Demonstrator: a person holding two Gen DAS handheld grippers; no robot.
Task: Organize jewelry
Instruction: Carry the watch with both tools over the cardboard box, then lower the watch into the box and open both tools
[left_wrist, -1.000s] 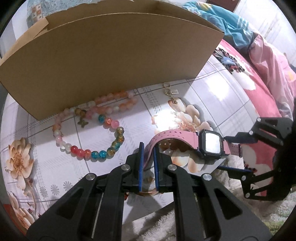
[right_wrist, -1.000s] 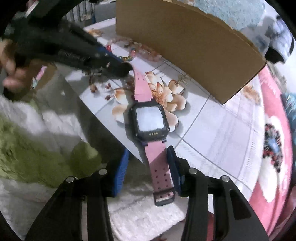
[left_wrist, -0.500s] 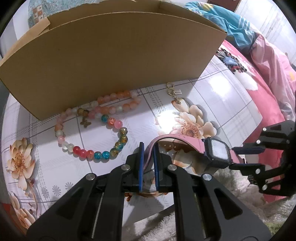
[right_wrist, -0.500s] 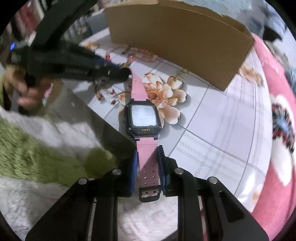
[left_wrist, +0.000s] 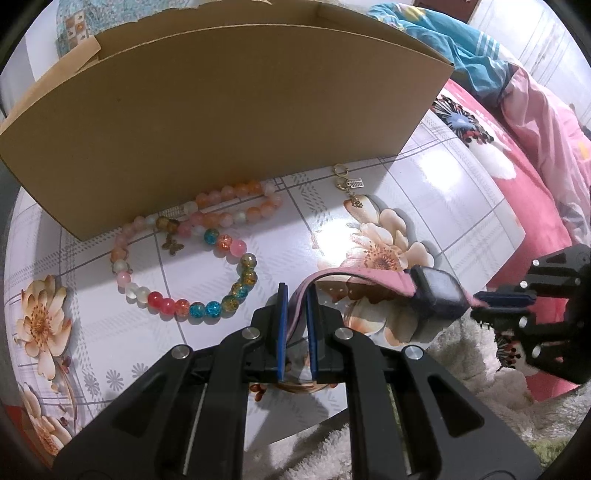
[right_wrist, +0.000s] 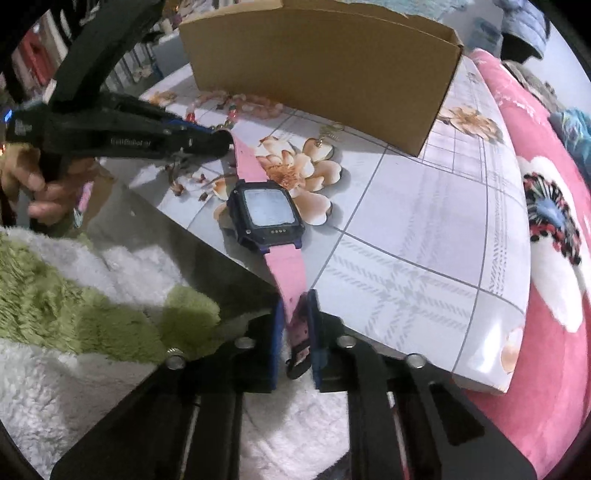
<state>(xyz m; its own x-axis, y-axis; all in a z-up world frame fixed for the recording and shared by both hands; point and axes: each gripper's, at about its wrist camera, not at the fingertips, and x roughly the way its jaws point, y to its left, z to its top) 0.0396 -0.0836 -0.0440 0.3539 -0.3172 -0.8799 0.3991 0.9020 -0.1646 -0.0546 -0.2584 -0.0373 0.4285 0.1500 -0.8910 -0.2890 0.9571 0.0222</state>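
Observation:
A pink-strapped watch (left_wrist: 437, 291) with a dark square case hangs between my two grippers above the table's near edge. My left gripper (left_wrist: 296, 295) is shut on one strap end. My right gripper (right_wrist: 297, 299) has its jaws closing on the other strap, near the buckle, and the pads press it. In the right wrist view the watch (right_wrist: 269, 212) faces up, and the left gripper (right_wrist: 225, 142) comes in from the left in a person's hand. The right gripper (left_wrist: 487, 297) shows at the right edge of the left wrist view.
A colourful bead bracelet (left_wrist: 240, 291), a pale pink-orange bracelet (left_wrist: 236, 216) and gold charms (left_wrist: 349, 182) lie on the floral table (left_wrist: 424, 192) before an open cardboard box (left_wrist: 221, 110). A gold ring (left_wrist: 295, 387) lies under the left gripper. A fluffy rug (right_wrist: 92, 314) is below and a pink bed cover (right_wrist: 554, 258) to the right.
The right gripper's jaws went from wide apart to pressed on the buckle strap, and it rolled. The watch shifted right, its case tilting. The left gripper kept still.

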